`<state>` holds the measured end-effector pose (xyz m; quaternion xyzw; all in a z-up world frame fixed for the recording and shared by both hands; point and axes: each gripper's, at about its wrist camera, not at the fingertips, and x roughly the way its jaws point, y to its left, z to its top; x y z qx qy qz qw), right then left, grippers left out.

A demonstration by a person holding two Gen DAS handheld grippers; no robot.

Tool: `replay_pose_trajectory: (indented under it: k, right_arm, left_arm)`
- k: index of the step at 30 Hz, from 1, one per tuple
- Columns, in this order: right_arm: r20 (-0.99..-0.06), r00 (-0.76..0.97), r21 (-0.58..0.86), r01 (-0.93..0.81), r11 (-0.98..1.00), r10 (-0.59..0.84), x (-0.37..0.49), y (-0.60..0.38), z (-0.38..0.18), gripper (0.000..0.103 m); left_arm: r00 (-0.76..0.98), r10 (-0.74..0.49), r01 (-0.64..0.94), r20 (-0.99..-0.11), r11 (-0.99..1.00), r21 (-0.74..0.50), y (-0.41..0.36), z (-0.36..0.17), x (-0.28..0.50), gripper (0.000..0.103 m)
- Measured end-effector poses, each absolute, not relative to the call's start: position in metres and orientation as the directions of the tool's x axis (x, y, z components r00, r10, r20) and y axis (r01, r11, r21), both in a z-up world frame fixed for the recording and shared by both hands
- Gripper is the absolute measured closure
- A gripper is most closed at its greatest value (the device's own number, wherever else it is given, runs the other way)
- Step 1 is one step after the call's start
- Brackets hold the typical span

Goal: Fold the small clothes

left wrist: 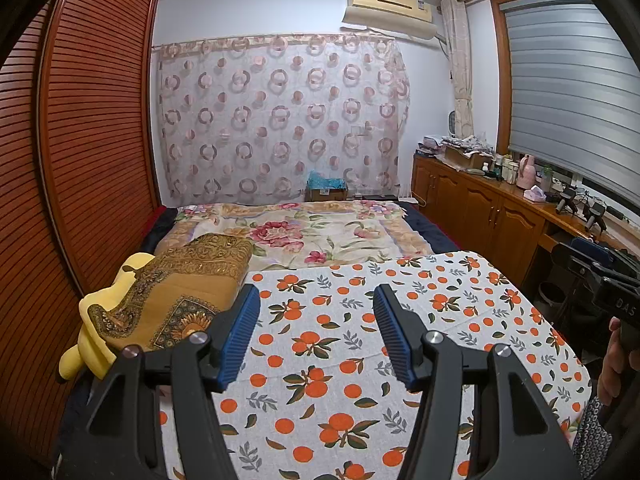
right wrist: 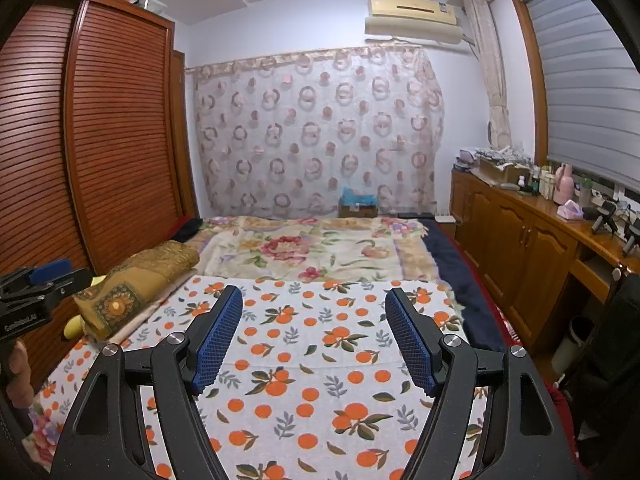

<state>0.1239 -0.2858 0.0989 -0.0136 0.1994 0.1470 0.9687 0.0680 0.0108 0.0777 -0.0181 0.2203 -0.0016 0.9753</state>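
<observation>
**Both grippers held wide over the orange-print cloth**

Here, the cloth printed with oranges (left wrist: 360, 320) lies spread flat over the near end of the bed (right wrist: 444, 276). Whether it is the garment to fold or only a working cover, I cannot tell; no other small garment shows on it in either view. At its left edge a brown patterned bundle (left wrist: 192, 284) sits folded on something yellow (left wrist: 94, 332), just beside the orange print.

That flat, bare surface would fit a moment ahead of a garment being laid out, and equally one where a folded piece has been set aside, so the pictures do not settle which step is in hand. Whichever it is, good folding here would likely mean pinching an edge at two matching corners, lifting evenly, and keeping the fabric taut so the crease lands straight and the cover underneath does not drag.

The left gripper (left wrist: 316, 312) stands wide, its blue ribbed pads (left wrist: 240, 340) well apart, holding nothing and raised above the cloth. The right gripper (right wrist: 314, 316) is likewise spread wide and empty, pads clear of the fabric. Each view catches the other gripper at its margin, with a hand (left wrist: 618, 364) around the grip.
</observation>
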Motion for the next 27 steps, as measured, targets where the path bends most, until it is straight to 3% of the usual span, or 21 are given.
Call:
replay_pose_trajectory:
  k: [27]
  right_arm:
    - [-0.388, 0.878, 0.033, -0.291, 0.956, 0.28, 0.124, -0.2869, 0.0962, 0.027]
  left_arm:
    - [0.904, -0.012, -0.004, -0.427, 0.999, -0.035, 0.0096, 0.0765, 0.0669, 0.045]
